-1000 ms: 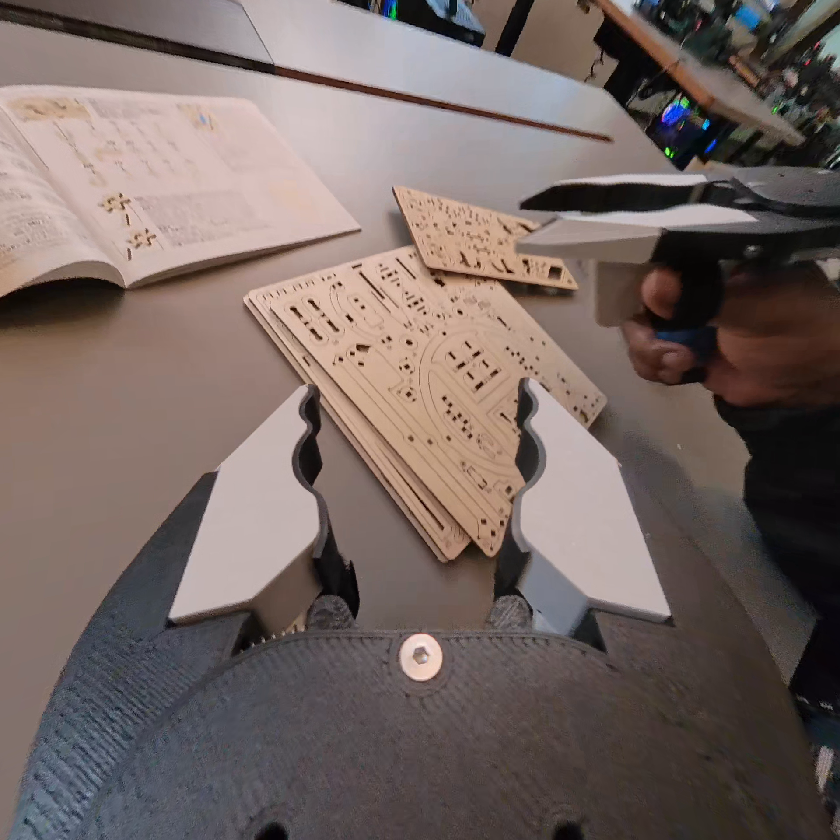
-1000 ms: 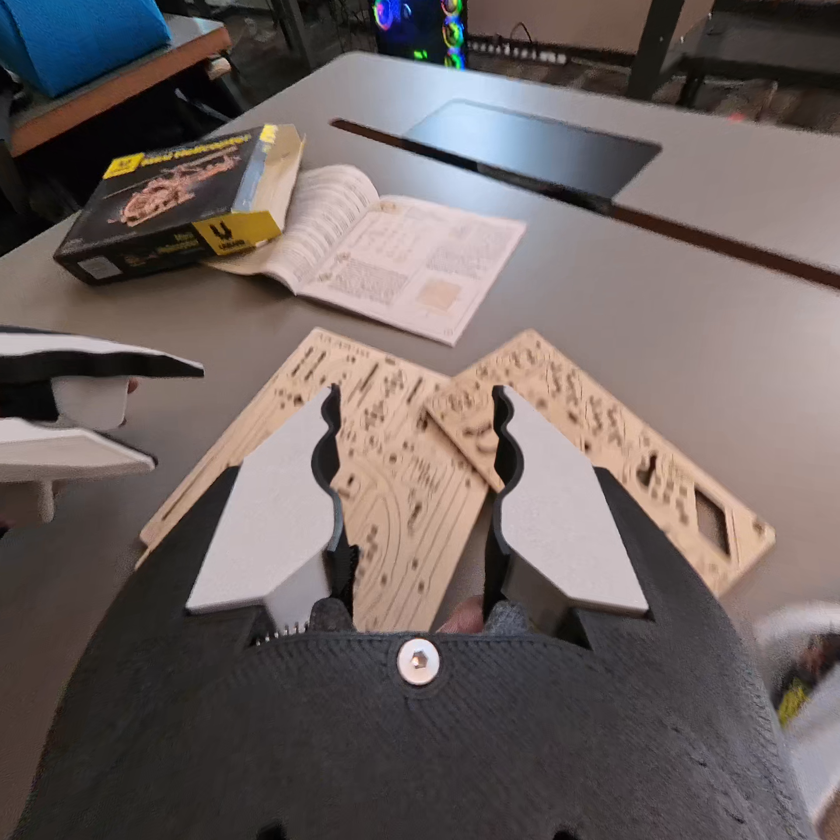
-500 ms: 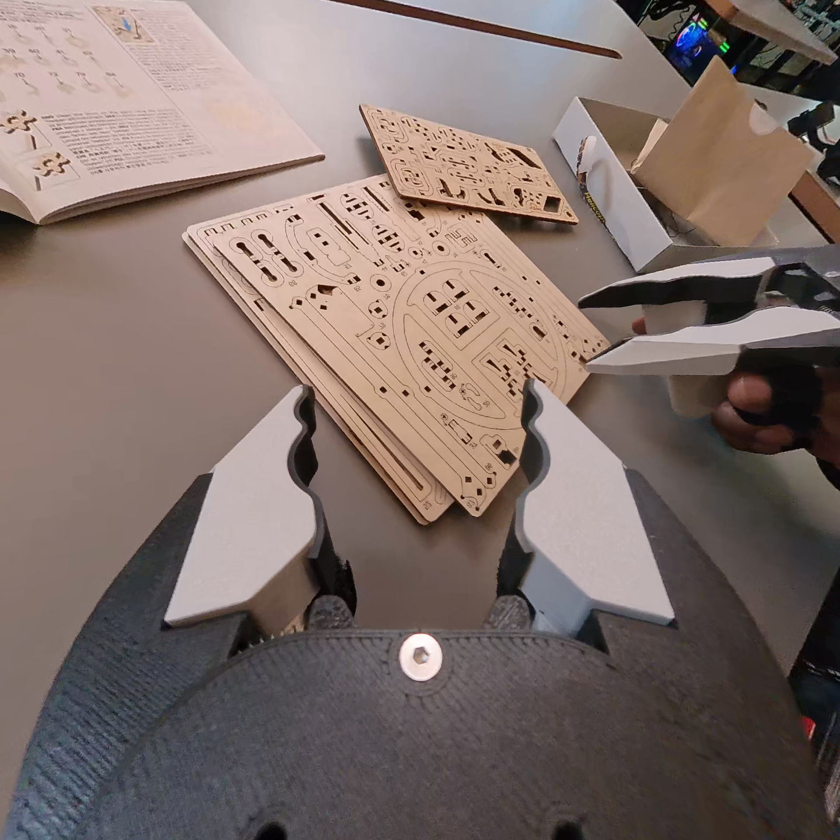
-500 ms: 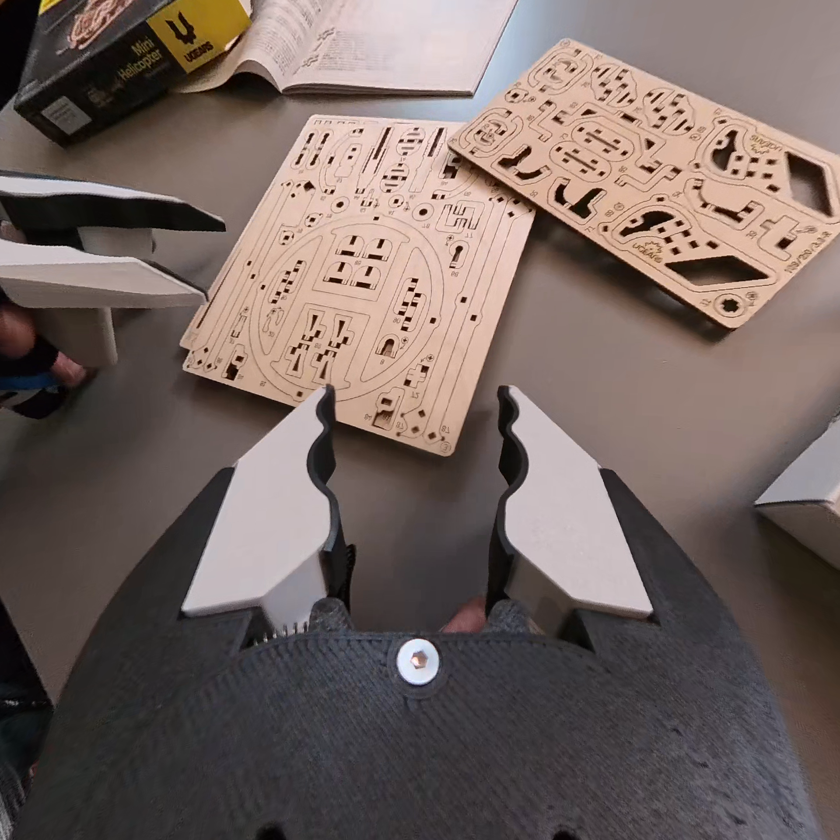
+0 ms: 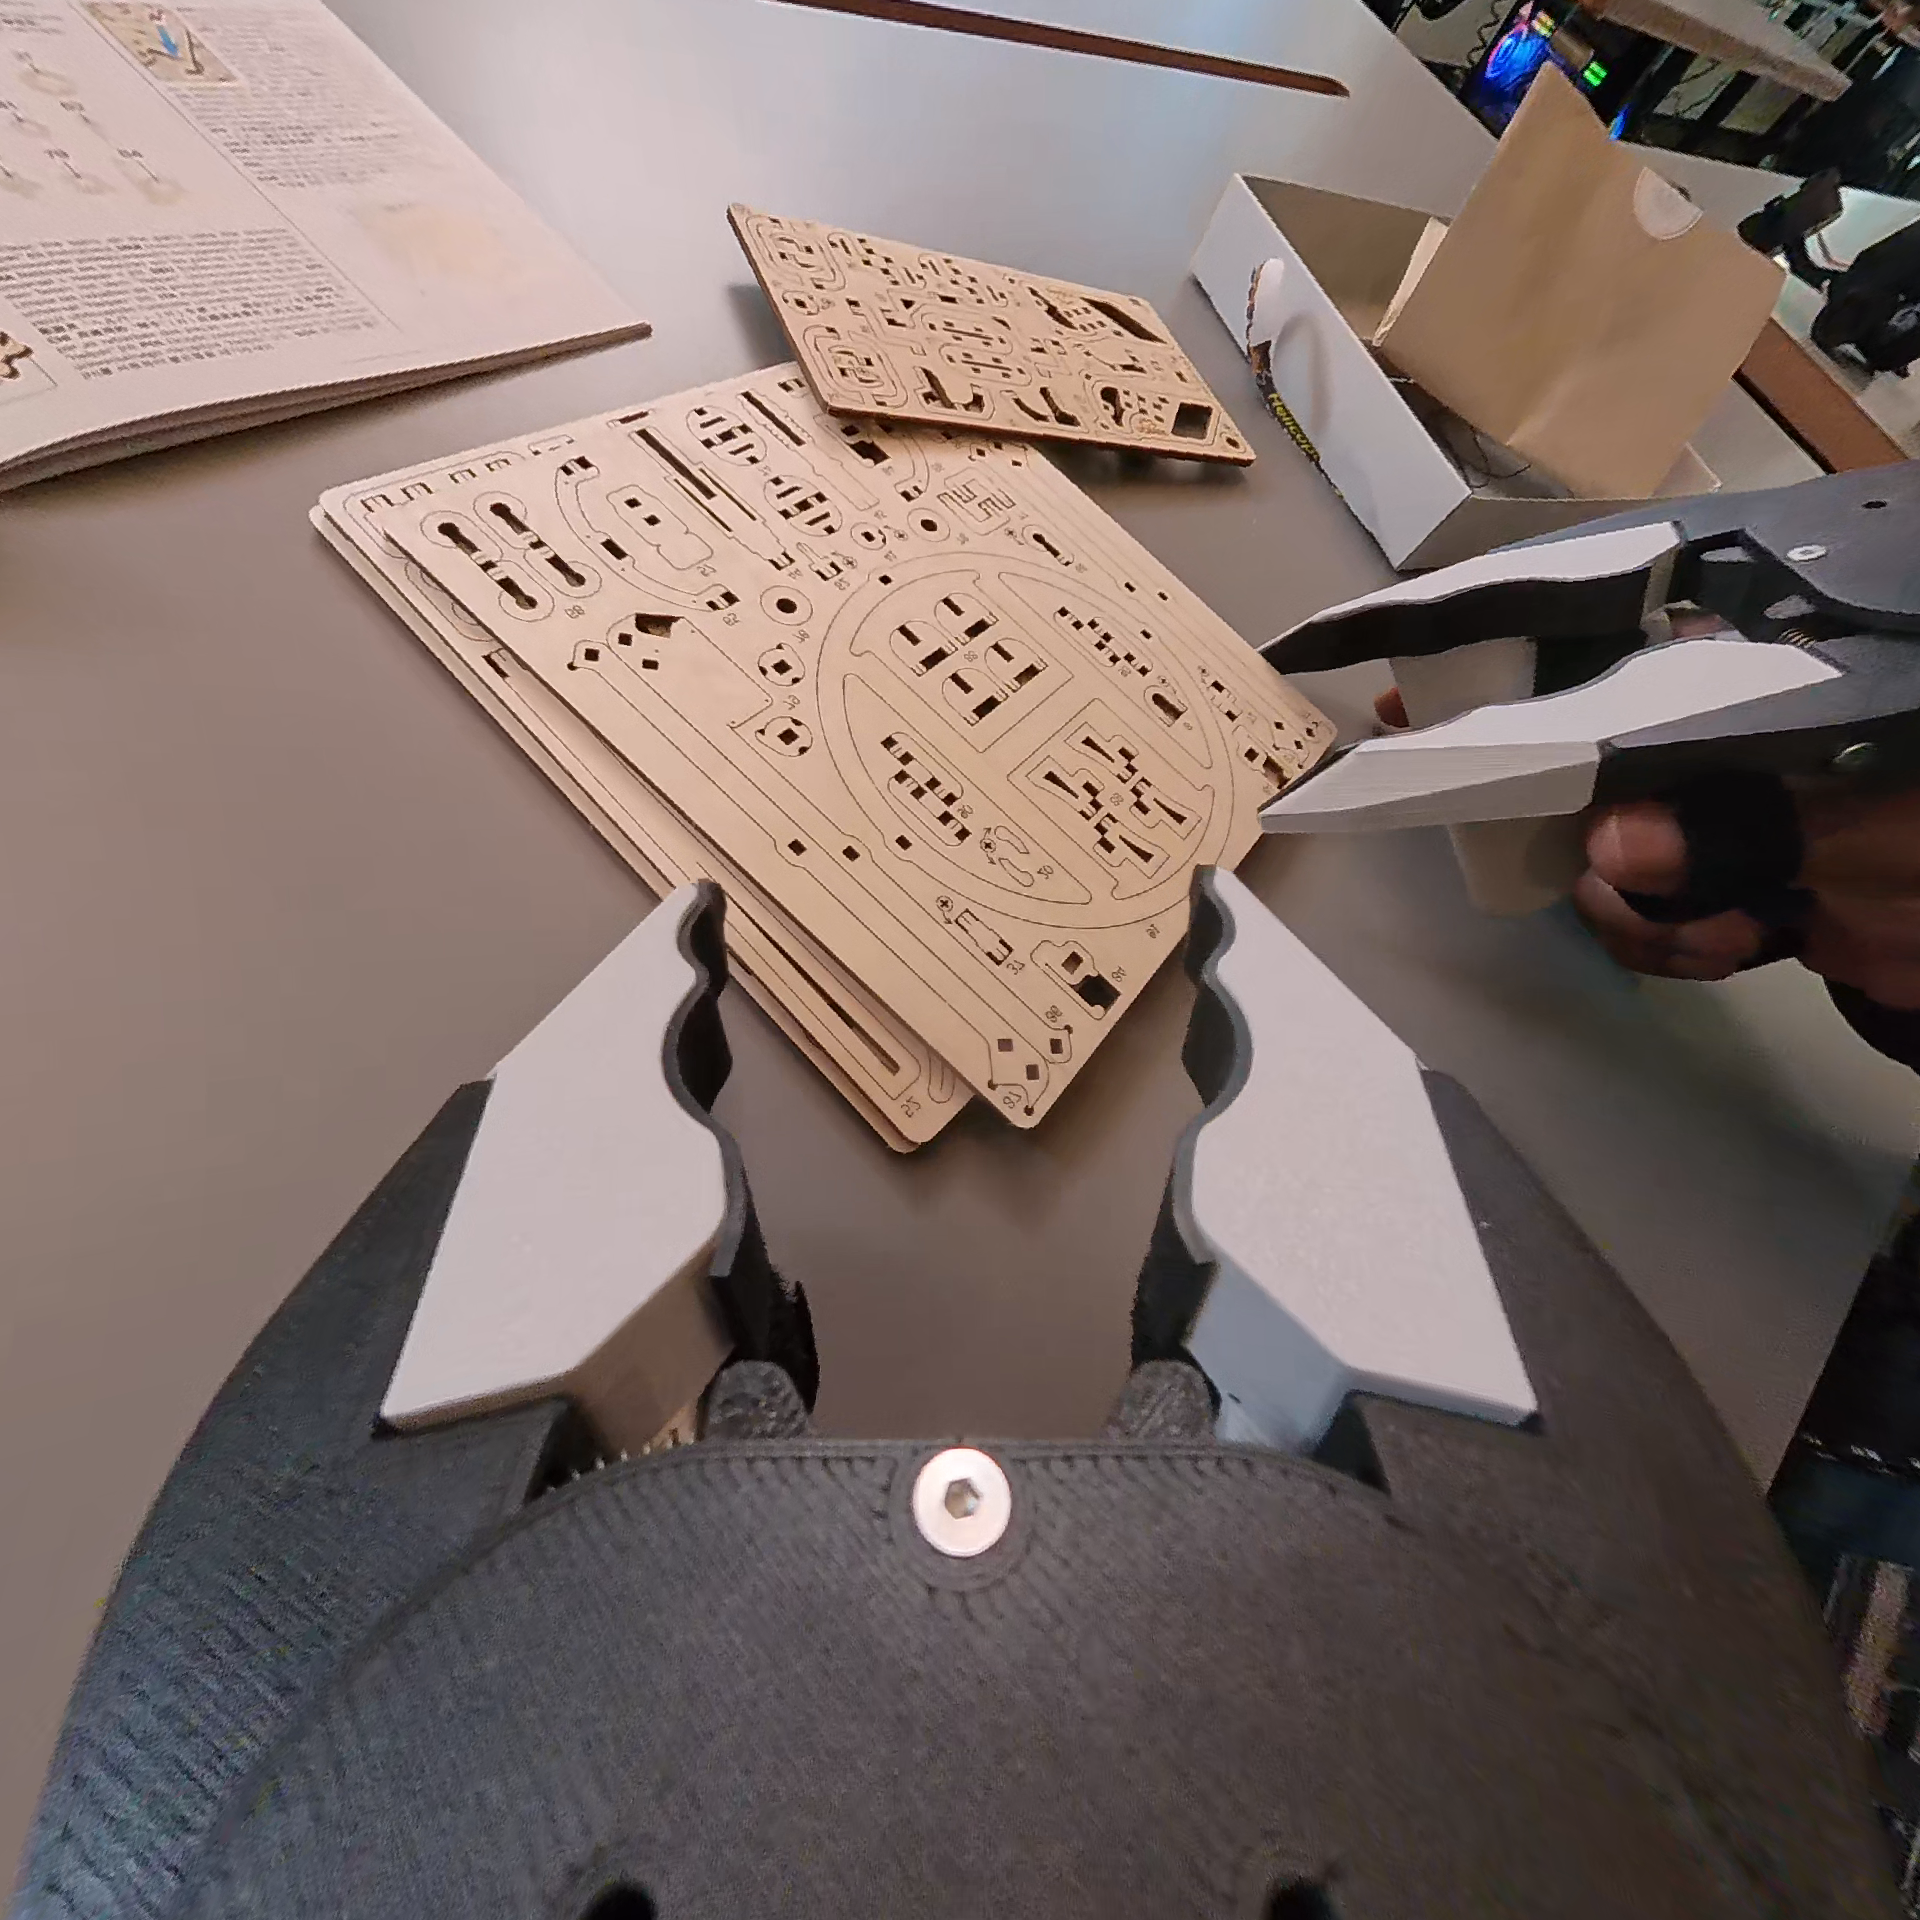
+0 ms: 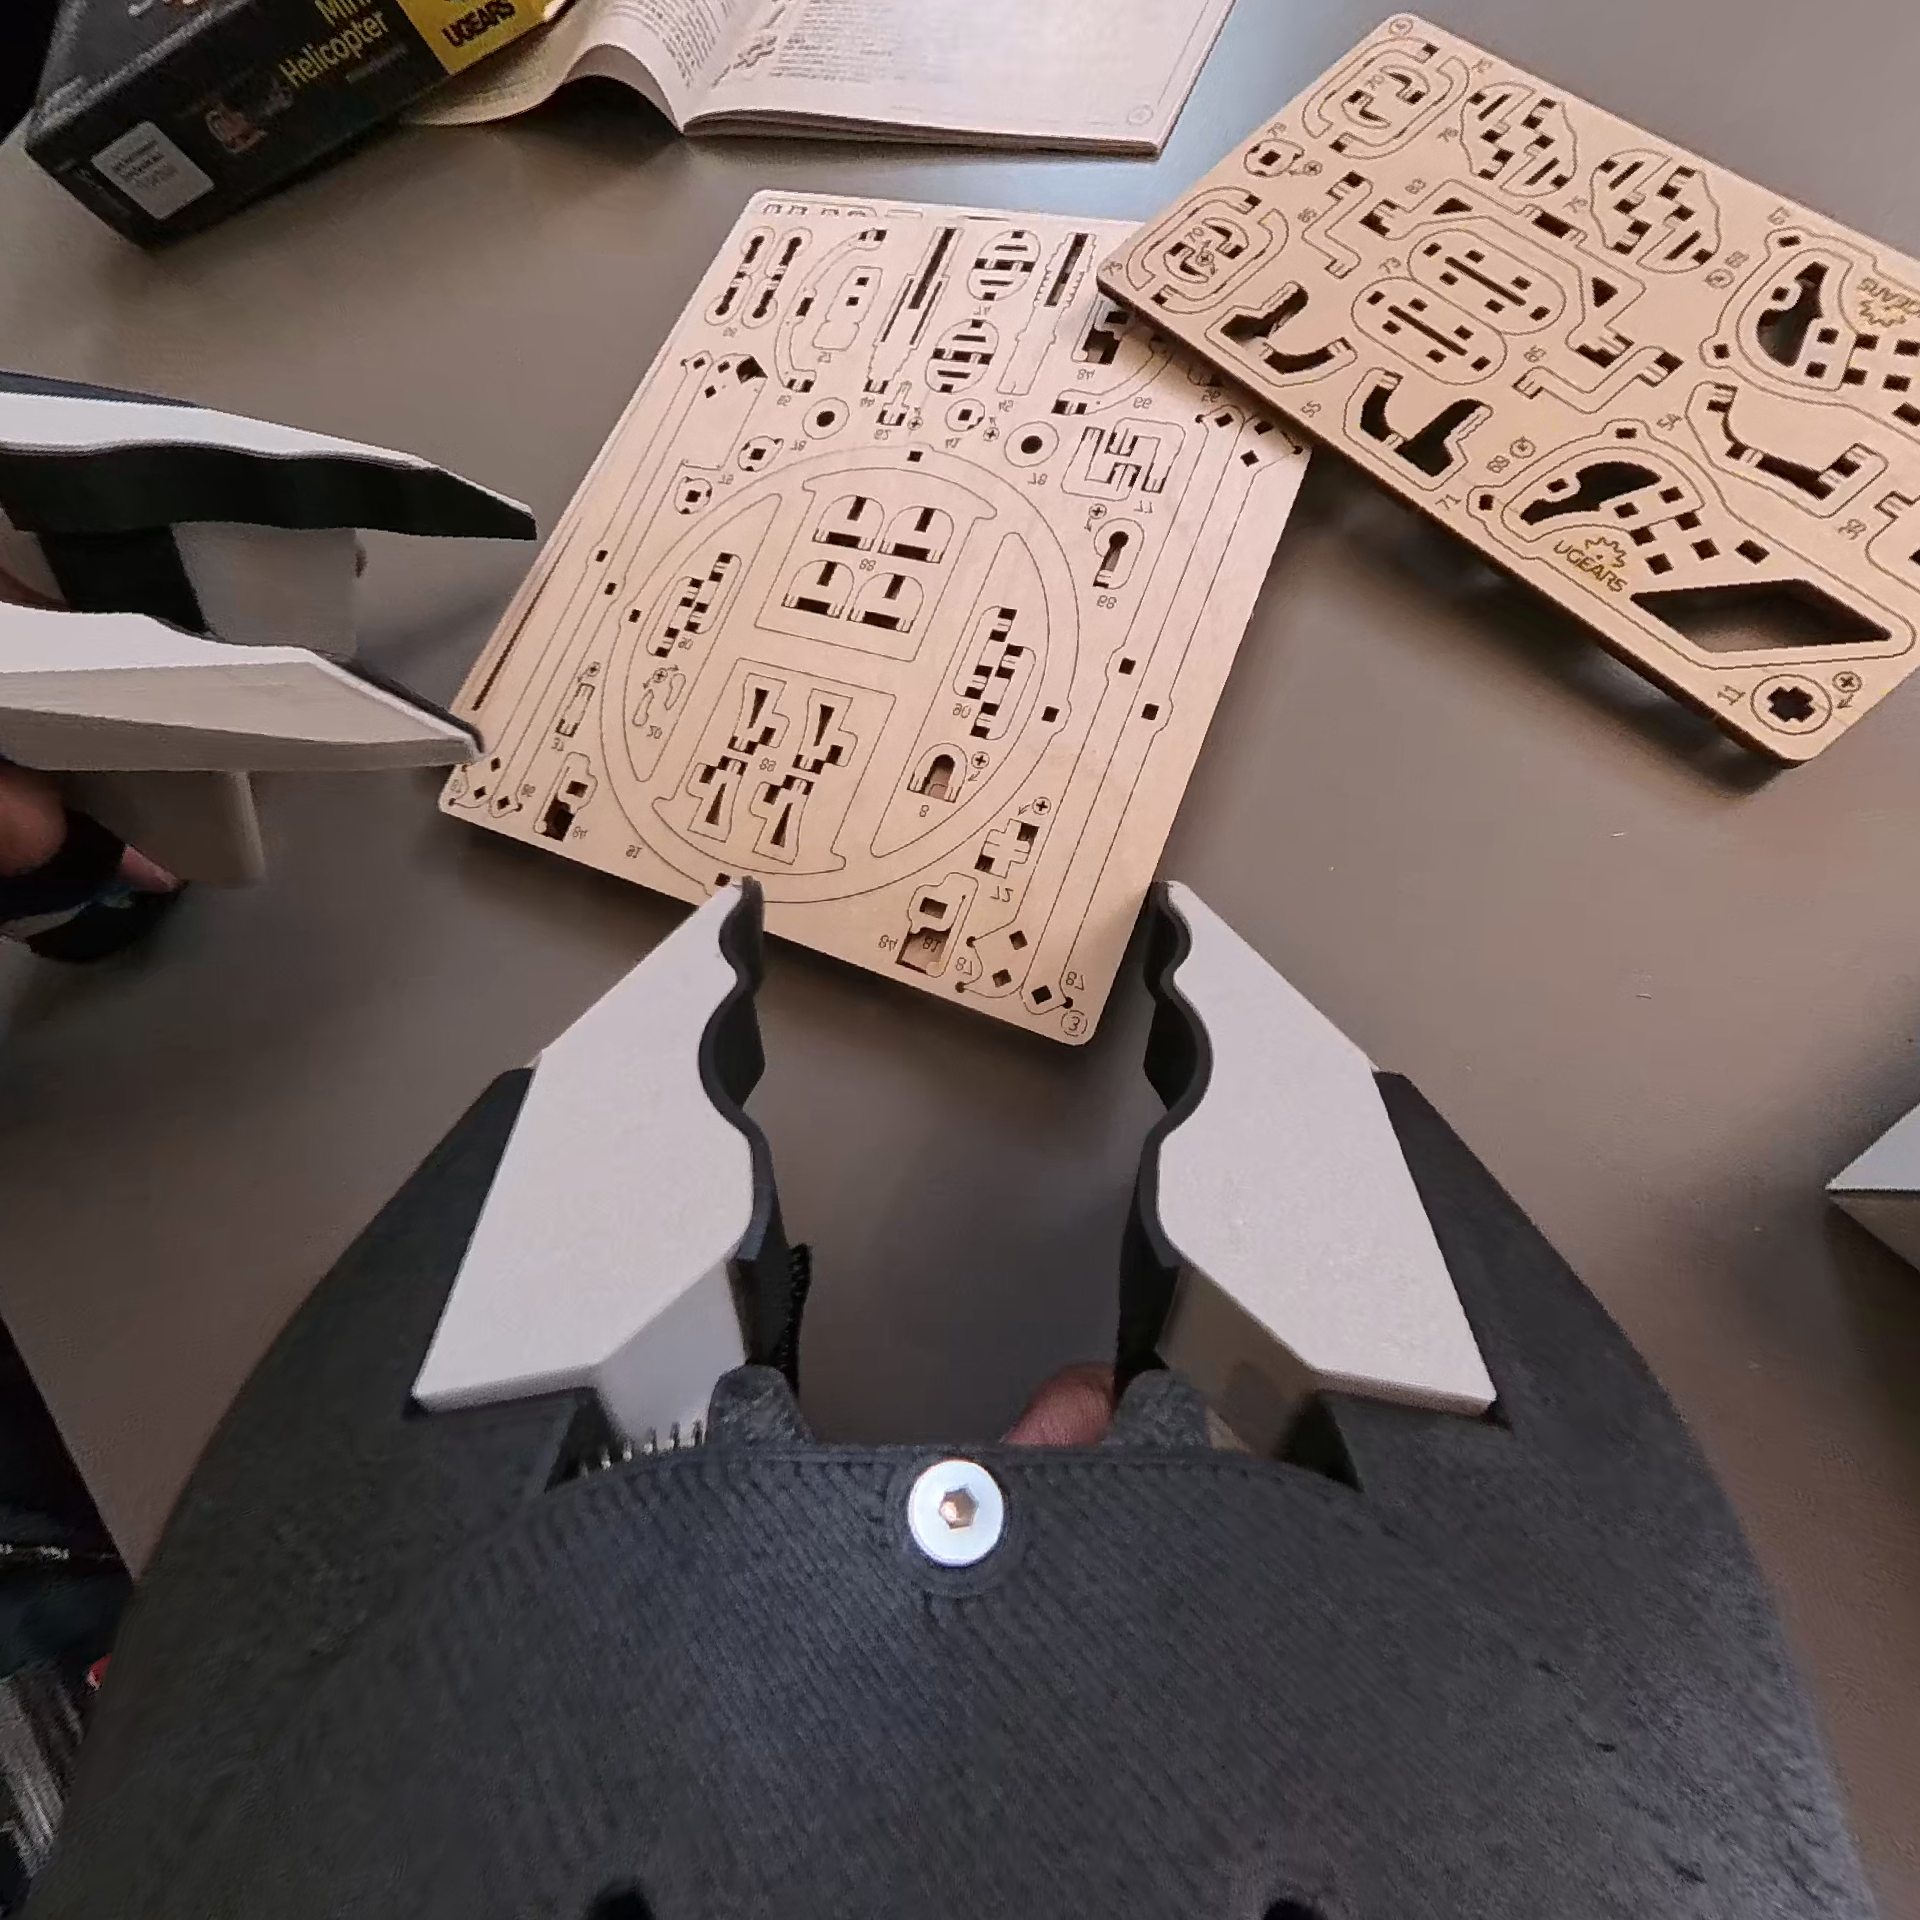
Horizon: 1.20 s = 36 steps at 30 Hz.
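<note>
We had both the left gripper [image 5: 951, 899] and right gripper [image 6: 951, 899] spread wide, empty, by the plywood sheets [image 5: 831, 717], and the white box [image 5: 1340, 405] held a tan sleeve [image 5: 1569, 281].

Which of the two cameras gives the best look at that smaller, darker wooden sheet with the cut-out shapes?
The right wrist view: the smaller wooden sheet is seen almost from above, its cut-outs clear, one corner overlapping the larger wooden sheet, though its far end runs off the frame. The left wrist view shows the whole sheet, farther off and at a flat angle.

Left tongs [image 5: 951, 904] and right tongs [image 6: 951, 899] both gape wide, seemingly holding nothing, tips angled toward each other.
</note>
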Each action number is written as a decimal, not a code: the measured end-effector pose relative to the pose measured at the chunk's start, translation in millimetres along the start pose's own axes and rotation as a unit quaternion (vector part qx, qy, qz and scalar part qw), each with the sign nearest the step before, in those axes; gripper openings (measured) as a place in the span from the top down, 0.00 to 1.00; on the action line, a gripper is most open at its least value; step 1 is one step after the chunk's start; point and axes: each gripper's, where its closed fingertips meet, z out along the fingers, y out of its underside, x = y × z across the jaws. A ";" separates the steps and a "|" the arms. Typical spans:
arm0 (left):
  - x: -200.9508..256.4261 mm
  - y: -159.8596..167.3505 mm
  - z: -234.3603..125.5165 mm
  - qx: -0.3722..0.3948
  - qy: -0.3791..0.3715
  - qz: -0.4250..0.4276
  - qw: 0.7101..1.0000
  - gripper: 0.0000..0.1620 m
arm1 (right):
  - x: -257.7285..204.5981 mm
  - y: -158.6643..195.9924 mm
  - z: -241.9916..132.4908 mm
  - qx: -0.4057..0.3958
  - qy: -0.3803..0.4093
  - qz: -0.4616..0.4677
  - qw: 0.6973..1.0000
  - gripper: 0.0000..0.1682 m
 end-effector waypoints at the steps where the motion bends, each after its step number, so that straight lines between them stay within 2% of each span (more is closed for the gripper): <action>1: 1.1 0.0 -0.3 0.001 0.004 -0.001 1.000 0.45 | -0.4 0.2 0.4 -0.002 0.000 -0.001 1.000 0.56; 7: 9.9 5.3 -0.2 -0.010 0.021 0.003 1.000 0.45 | -14.0 1.2 0.9 0.001 -0.023 0.006 1.000 0.53; 13: 14.5 5.6 -4.3 -0.005 0.033 -0.017 0.999 0.45 | -32.8 5.4 0.7 -0.002 -0.049 0.003 0.999 0.54; 18: 3.9 4.1 -9.8 0.003 0.010 -0.043 0.999 0.45 | -27.1 2.9 1.5 0.002 -0.039 0.019 0.999 0.54; 25: -5.3 9.4 -9.2 -0.011 -0.034 -0.032 0.999 0.43 | -23.1 0.6 4.1 -0.001 -0.034 0.015 0.999 0.55; 36: -6.6 9.2 -8.1 -0.011 -0.034 -0.034 0.999 0.42 | 16.1 -49.9 -3.0 0.083 0.008 -0.041 0.996 0.56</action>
